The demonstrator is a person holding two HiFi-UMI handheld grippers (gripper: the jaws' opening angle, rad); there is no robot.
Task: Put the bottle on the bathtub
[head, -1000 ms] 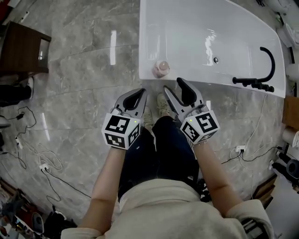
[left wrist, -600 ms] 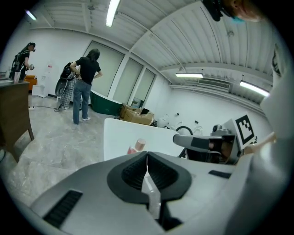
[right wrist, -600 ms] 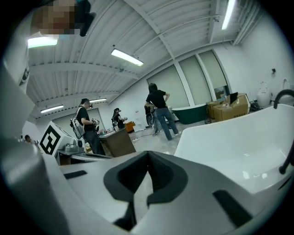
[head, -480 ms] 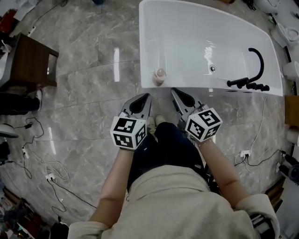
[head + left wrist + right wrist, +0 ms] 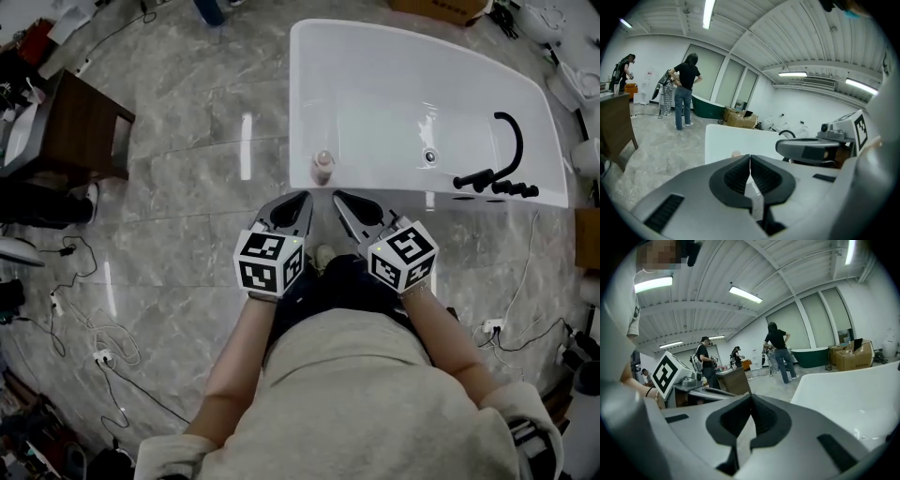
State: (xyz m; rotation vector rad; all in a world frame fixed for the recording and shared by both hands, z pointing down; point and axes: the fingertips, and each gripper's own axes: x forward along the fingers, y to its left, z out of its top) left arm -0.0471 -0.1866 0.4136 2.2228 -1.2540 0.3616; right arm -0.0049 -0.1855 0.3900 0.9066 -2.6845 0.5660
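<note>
Pink bottle (image 5: 323, 167) stands on the rim of the white bathtub (image 5: 302, 84), by its corner. Left claw (image 5: 306, 197) and right claw (image 5: 337, 195) are both squeezed closed, holding nothing.

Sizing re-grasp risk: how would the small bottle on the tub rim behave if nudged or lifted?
The bottle stands upright, small and narrow, near a corner of the bathtub rim: a sideways push would probably tip it, maybe off the edge. The rim looks glossy, so it might slide first. Being small, it is probably light; fill can't be told.
</note>
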